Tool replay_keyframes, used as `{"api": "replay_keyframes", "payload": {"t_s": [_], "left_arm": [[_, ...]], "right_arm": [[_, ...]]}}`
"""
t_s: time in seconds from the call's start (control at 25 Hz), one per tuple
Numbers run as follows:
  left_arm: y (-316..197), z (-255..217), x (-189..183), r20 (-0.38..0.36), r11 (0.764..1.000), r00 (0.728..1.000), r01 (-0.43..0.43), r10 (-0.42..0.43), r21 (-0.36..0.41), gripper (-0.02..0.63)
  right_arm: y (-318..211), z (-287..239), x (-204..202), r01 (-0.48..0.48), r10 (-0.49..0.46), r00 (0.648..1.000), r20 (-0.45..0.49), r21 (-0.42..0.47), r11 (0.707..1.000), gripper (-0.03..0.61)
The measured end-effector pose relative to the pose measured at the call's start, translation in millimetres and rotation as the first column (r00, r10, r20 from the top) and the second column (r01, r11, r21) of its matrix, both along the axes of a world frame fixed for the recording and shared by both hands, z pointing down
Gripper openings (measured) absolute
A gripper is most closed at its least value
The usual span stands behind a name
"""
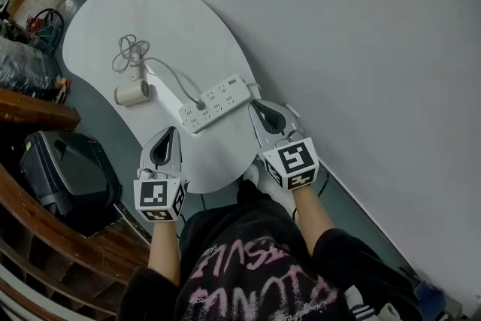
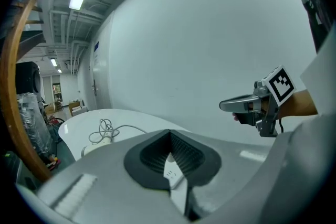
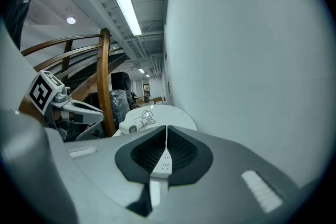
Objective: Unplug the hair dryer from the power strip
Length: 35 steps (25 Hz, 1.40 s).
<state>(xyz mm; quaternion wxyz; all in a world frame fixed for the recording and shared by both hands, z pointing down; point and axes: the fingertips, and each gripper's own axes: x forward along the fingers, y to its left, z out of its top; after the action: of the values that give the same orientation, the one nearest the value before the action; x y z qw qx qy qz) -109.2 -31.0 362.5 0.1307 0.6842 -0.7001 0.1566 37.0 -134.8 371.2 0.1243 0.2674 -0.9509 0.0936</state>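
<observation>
On the white oval table (image 1: 98, 19) lies a white power strip (image 1: 216, 103), with a grey plug (image 1: 200, 106) in its left part. The plug's cord runs to a cream hair dryer (image 1: 131, 92) and a coiled loop (image 1: 131, 52) behind it. My left gripper (image 1: 171, 130) hovers at the table's near edge, short of the strip, jaws together and holding nothing. My right gripper (image 1: 254, 104) sits just right of the strip's end, also shut and holding nothing. In the left gripper view the strip (image 2: 170, 169) shows past the tips (image 2: 169, 132). The right gripper view shows the strip (image 3: 164, 162) and the dryer (image 3: 128, 126).
A plain white wall (image 1: 361, 34) runs along the table's right side. A black case (image 1: 68, 169) and a curved wooden railing (image 1: 30, 113) stand to the left of the table. Clutter fills the far left corner (image 1: 30, 26).
</observation>
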Motion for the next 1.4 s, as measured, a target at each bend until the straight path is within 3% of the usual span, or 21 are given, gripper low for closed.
{"api": "replay_keyframes", "payload": {"t_s": [0.28,0.84,1.4], "left_arm": [[-27,-6,3,0.028,1.0,1.0,-0.014,0.014,0.012,0.0],[-9,3,-14,-0.039,1.0,0.999,0.021,-0.02,0.02,0.002],[1,28,-34,-0.097,0.999,0.995,-0.034,0.031,-0.029,0.001]], "right_arm": [[-22,5,-4,0.024,-0.024,1.0,-0.008,-0.01,1.0,0.015],[-11,12,-23,0.042,-0.042,0.997,-0.068,-0.008,0.999,0.017],[12,37,-51,0.044,-0.051,0.987,-0.154,-0.053,0.998,0.008]]}}
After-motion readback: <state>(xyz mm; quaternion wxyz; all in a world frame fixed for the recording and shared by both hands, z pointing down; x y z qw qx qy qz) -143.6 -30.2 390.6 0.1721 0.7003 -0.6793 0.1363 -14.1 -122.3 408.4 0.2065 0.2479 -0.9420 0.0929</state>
